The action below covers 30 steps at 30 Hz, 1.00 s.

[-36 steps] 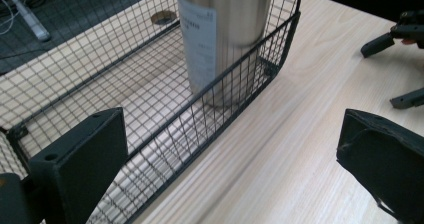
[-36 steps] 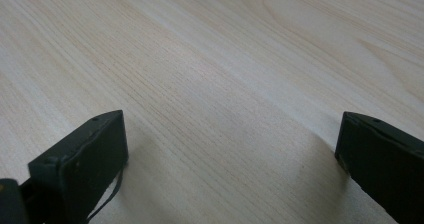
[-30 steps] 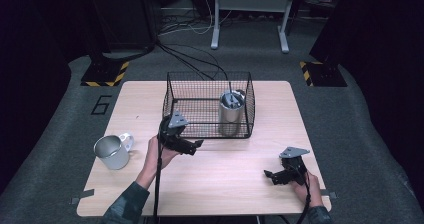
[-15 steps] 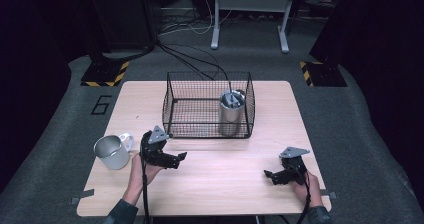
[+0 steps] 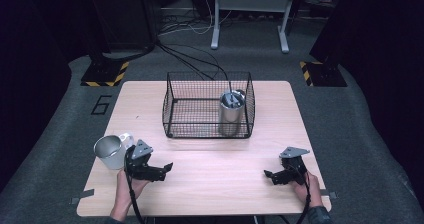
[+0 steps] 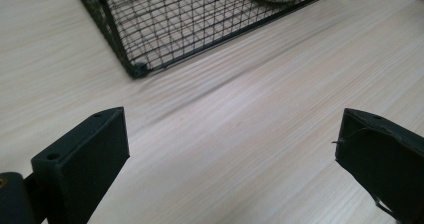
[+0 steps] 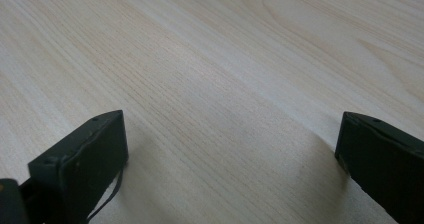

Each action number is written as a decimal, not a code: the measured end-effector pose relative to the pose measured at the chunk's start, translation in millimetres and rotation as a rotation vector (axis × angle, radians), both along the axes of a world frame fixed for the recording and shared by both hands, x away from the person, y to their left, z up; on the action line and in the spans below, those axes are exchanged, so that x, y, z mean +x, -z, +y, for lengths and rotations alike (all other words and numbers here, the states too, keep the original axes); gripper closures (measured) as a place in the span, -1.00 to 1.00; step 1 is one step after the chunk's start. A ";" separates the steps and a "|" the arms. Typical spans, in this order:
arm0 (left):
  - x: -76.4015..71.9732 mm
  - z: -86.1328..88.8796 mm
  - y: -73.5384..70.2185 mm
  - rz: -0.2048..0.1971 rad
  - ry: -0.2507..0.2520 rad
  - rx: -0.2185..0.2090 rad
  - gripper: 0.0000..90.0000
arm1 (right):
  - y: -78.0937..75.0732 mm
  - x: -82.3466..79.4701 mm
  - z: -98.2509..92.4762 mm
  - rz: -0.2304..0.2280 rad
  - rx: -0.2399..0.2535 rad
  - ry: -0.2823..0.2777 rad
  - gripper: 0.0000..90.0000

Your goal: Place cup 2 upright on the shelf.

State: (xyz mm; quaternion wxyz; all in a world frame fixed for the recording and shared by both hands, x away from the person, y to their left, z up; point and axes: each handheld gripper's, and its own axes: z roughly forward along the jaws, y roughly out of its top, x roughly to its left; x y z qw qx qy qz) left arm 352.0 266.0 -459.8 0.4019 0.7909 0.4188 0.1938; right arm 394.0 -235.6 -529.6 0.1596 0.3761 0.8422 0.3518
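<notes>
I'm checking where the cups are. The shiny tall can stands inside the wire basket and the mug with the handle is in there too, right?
Not quite. The shiny tall can does stand inside the wire basket, but the mug sits outside on the table, beside the left claw. The high view shows it.

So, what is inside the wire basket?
The wire basket holds one upright metal cup in its right front corner. Something dark lies inside the cup; what it is cannot be told.

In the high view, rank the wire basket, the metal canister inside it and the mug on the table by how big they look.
1. Wire basket, clearly the largest.
2. Metal canister and mug: they look much alike in size. The mug sits nearer the camera, so I would not rank one above the other.
</notes>
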 end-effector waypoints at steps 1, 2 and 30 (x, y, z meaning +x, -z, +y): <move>-2.1 2.3 1.6 0.005 -0.010 -0.006 -0.99 | -0.1 0.0 0.0 0.001 0.000 0.000 -1.00; -2.1 2.3 1.6 0.005 -0.010 -0.006 -0.99 | -0.1 0.0 0.0 0.001 0.000 0.000 -1.00; -54.0 81.2 28.6 0.010 -0.281 -0.058 -1.00 | -0.1 0.0 0.0 0.001 0.000 0.000 -1.00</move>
